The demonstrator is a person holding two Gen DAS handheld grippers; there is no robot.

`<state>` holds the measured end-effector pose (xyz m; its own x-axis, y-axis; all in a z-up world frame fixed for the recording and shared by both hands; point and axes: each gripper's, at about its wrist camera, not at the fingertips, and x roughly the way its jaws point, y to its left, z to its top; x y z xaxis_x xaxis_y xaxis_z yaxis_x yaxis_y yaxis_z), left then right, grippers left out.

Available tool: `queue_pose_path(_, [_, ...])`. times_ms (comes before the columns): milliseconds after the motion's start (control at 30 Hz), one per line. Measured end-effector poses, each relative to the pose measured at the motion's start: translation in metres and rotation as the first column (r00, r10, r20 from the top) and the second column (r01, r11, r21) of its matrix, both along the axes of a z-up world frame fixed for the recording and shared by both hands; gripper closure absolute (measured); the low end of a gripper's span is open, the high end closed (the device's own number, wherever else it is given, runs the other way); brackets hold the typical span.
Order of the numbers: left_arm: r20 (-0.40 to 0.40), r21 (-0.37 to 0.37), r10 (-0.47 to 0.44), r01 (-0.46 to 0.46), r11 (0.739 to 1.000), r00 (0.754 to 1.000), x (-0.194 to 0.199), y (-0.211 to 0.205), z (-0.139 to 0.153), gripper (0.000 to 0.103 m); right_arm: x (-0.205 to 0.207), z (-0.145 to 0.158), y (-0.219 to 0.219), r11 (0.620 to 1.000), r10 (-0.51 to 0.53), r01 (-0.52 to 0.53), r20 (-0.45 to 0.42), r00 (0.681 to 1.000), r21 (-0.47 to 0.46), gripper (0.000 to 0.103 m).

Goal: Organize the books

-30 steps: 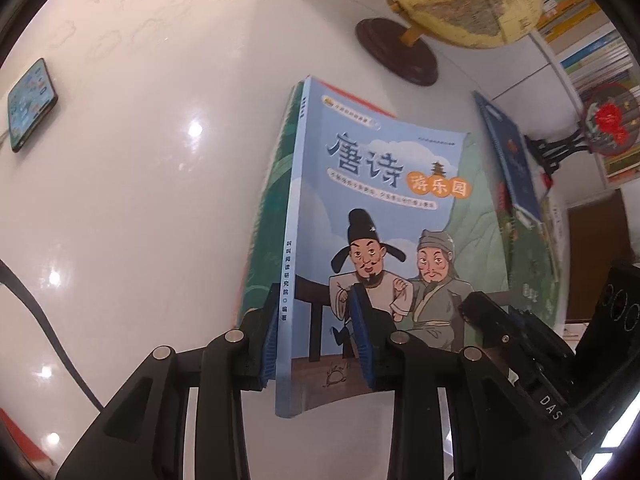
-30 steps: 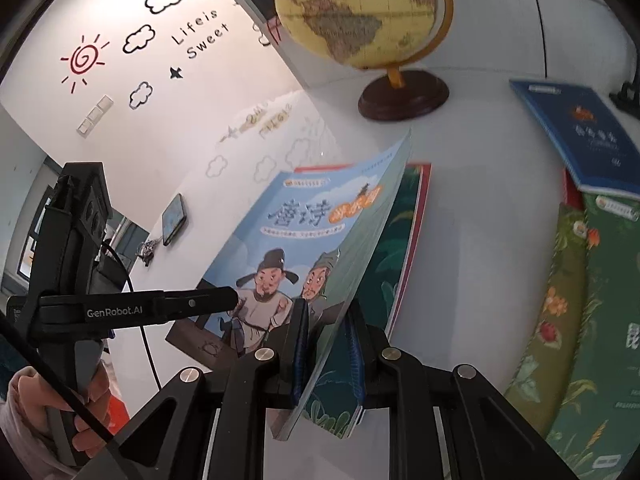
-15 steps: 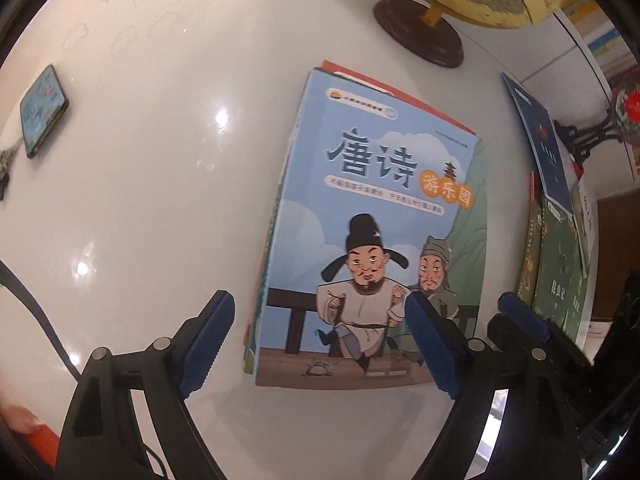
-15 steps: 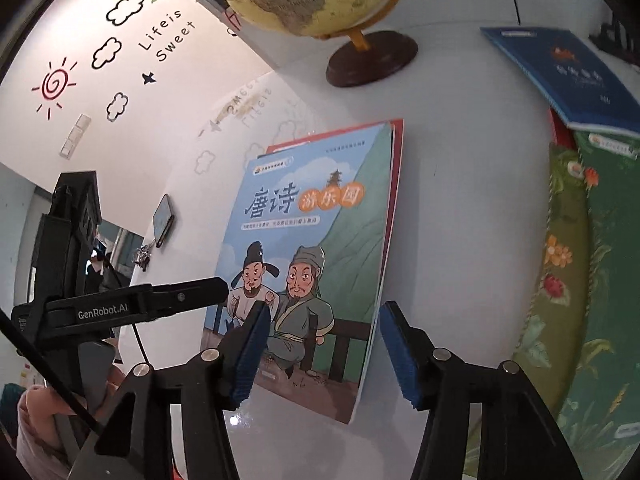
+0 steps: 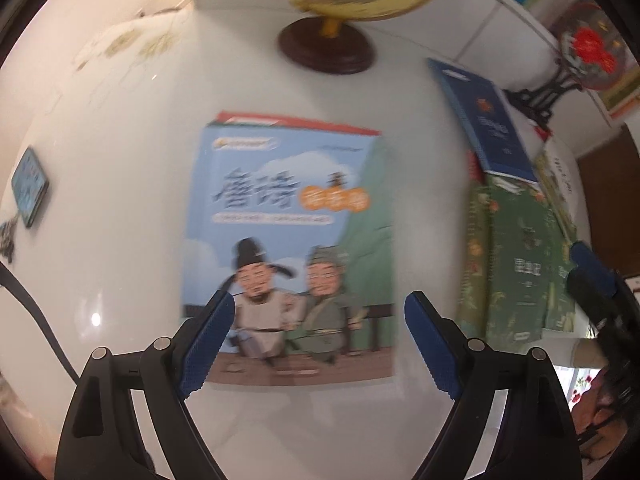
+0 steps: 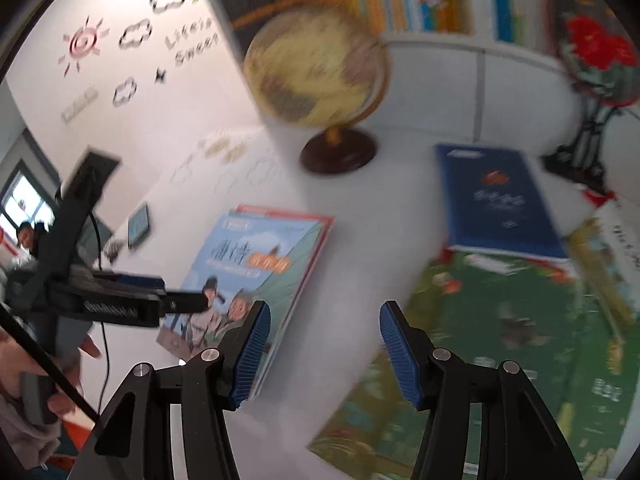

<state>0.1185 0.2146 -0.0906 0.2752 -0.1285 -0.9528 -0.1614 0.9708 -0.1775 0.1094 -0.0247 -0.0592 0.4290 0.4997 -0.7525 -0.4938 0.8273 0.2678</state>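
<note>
In front of the globe [image 5: 326, 46], the light-blue poetry book [image 5: 288, 248] lies flat on a red-edged book, both the left gripper [image 5: 320, 344] and the right gripper [image 6: 320, 354] released, empty.

Our left gripper [image 5: 316, 344] has black angular arms, ribbed blue pads on its fingers [image 5: 206, 344], and round silver screws at the joints. Our right gripper [image 6: 324, 354] is built the same. Seen from the right wrist camera, the left gripper [image 6: 182, 302] carries blurred white lettering along its black side; a thin black cable [image 6: 105, 344] hangs beneath it, beside a pale pinkish sleeve [image 6: 24, 436].
</note>
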Motion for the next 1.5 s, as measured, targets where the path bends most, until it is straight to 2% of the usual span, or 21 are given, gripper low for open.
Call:
queue_pose_path(133, [0.011,0.001,-0.048,0.048,0.999,0.999,0.008,-0.031,0.005,0.017,0.003,0.020,-0.042,0.996,-0.090,0.089,0.054,0.995,0.020,0.047])
queue_pose_path(200, [0.011,-0.005,-0.077,0.077,0.997,0.997,0.013,-0.047,0.005,0.017,0.004,0.021,-0.063,0.991,-0.132,0.131,0.051,0.990,0.026,0.047])
queue_pose_path(400, [0.002,-0.028,-0.143,0.143,0.989,0.990,0.025,-0.095,-0.003,0.017,0.008,0.003,-0.127,0.961,-0.265,0.267,-0.036,0.964,0.078,0.047])
queue_pose_path(567, [-0.012,-0.042,-0.184,0.183,0.982,0.983,0.044,-0.127,-0.014,0.017,0.013,-0.012,-0.160,0.936,-0.333,0.339,-0.077,0.940,0.094,0.047])
queue_pose_path(800, [0.030,-0.106,-0.166,0.168,0.980,0.986,0.095,-0.149,-0.025,0.017,0.044,-0.033,-0.178,0.922,-0.356,0.364,-0.086,0.931,0.129,0.047])
queue_pose_path(900, [0.063,-0.125,-0.129,0.136,0.983,0.990,0.127,-0.153,-0.033,0.017,0.068,-0.045,-0.179,0.906,-0.376,0.381,-0.065,0.924,0.182,0.047])
queue_pose_path(967, [0.071,-0.155,-0.090,0.100,0.983,0.993,0.151,-0.153,-0.040,0.017,0.087,-0.055,-0.178,0.896,-0.384,0.395,-0.092,0.919,0.202,0.047])
queue_pose_path(1033, [0.068,-0.172,-0.066,0.077,0.982,0.995,0.170,-0.151,-0.048,0.017,0.107,-0.063,-0.171,0.902,-0.377,0.389,-0.099,0.921,0.189,0.047])
queue_pose_path(1200, [0.048,-0.197,-0.025,0.034,0.980,0.999,0.203,-0.150,-0.067,0.019,0.147,-0.070,-0.144,0.945,-0.313,0.311,0.006,0.950,0.102,0.047])
queue_pose_path(1267, [0.053,-0.203,-0.011,0.022,0.979,0.999,0.208,-0.149,-0.070,0.024,0.160,-0.078,-0.135,0.951,-0.306,0.305,0.007,0.952,0.046,0.047])
queue_pose_path(1333, [0.052,-0.215,-0.007,0.017,0.977,0.999,0.211,-0.149,-0.074,0.043,0.166,-0.084,-0.132,0.957,-0.288,0.288,0.005,0.958,0.032,0.047])
queue_pose_path(1367, [0.056,-0.224,-0.009,0.022,0.974,0.998,0.211,-0.150,-0.075,0.044,0.168,-0.087,-0.128,0.960,-0.280,0.280,-0.001,0.960,0.010,0.047])
queue_pose_path(1433, [0.066,-0.237,-0.030,0.045,0.970,0.997,0.214,-0.153,-0.076,0.058,0.171,-0.094,-0.126,0.961,-0.277,0.277,-0.014,0.961,-0.002,0.047])
queue_pose_path(1467, [0.071,-0.228,-0.047,0.063,0.972,0.996,0.215,-0.156,-0.075,0.060,0.173,-0.099,-0.127,0.961,-0.278,0.278,-0.029,0.960,0.000,0.046])
queue_pose_path(1500, [0.074,-0.220,-0.057,0.072,0.973,0.996,0.216,-0.158,-0.076,0.061,0.173,-0.099,-0.129,0.959,-0.283,0.283,-0.003,0.959,0.018,0.044])
